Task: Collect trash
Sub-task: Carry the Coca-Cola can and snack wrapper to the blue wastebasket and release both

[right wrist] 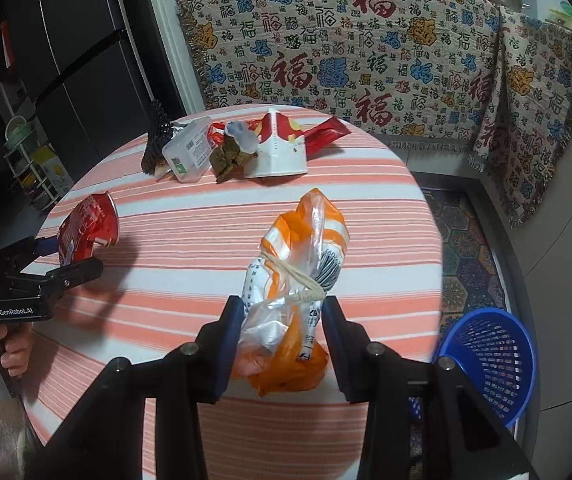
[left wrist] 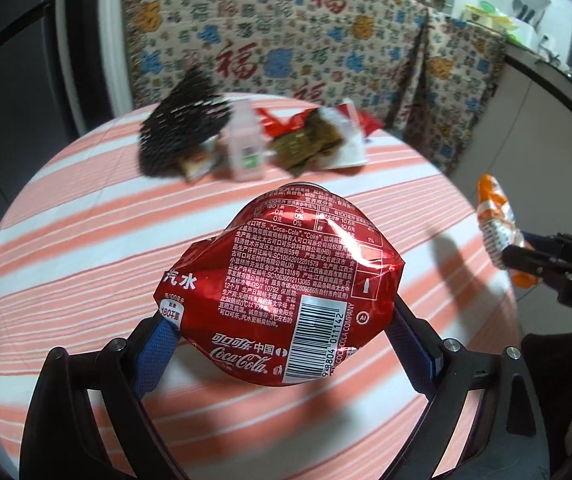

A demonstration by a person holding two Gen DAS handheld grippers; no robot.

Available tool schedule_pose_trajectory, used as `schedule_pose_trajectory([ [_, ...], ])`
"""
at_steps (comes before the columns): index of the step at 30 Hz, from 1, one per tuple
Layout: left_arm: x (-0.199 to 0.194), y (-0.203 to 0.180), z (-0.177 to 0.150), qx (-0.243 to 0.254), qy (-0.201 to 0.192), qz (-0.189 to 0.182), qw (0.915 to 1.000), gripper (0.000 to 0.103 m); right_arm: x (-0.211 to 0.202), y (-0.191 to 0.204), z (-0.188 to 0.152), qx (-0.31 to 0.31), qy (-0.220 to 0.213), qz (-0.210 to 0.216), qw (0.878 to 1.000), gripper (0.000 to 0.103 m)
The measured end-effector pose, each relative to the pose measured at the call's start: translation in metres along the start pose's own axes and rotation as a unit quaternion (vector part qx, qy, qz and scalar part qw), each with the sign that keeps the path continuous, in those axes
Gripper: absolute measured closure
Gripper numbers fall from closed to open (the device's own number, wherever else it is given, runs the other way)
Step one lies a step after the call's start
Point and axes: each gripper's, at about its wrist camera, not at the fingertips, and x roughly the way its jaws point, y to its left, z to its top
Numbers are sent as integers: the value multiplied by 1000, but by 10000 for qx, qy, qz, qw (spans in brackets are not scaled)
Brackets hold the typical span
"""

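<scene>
My left gripper (left wrist: 282, 324) is shut on a crushed red Coca-Cola can (left wrist: 282, 280) and holds it above the striped table (left wrist: 66, 240). The can also shows in the right wrist view (right wrist: 86, 228). My right gripper (right wrist: 284, 316) is shut on a tied orange and white plastic bag (right wrist: 297, 276), held above the table near its right side; the bag also shows in the left wrist view (left wrist: 497, 216). A pile of trash lies at the table's far side: a black spiky piece (right wrist: 156, 140), a small clear bottle (right wrist: 188, 152), brown wrappers (right wrist: 230, 160) and a white and red paper cup (right wrist: 282, 148).
A blue plastic basket (right wrist: 493, 360) stands on the floor to the right of the table. A sofa with a patterned cover (right wrist: 365, 52) is behind the table. A dark fridge (right wrist: 78, 40) and a small rack (right wrist: 34, 160) are at the left.
</scene>
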Motion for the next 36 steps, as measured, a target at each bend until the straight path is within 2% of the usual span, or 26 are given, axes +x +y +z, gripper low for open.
schedule_pose_trajectory([
  [18, 3, -129, 26, 680, -82, -666, 9954, 8, -55, -78, -22, 264, -283, -237, 9990, 62],
  [29, 25, -217, 58, 1010, -70, -1428, 9846, 8, -88, -177, -42, 777, -258, -920, 9924, 62],
  [36, 58, -274, 73, 1230, 36, -1798, 9760, 8, -90, -249, -50, 1347, -249, -1115, 9843, 62],
])
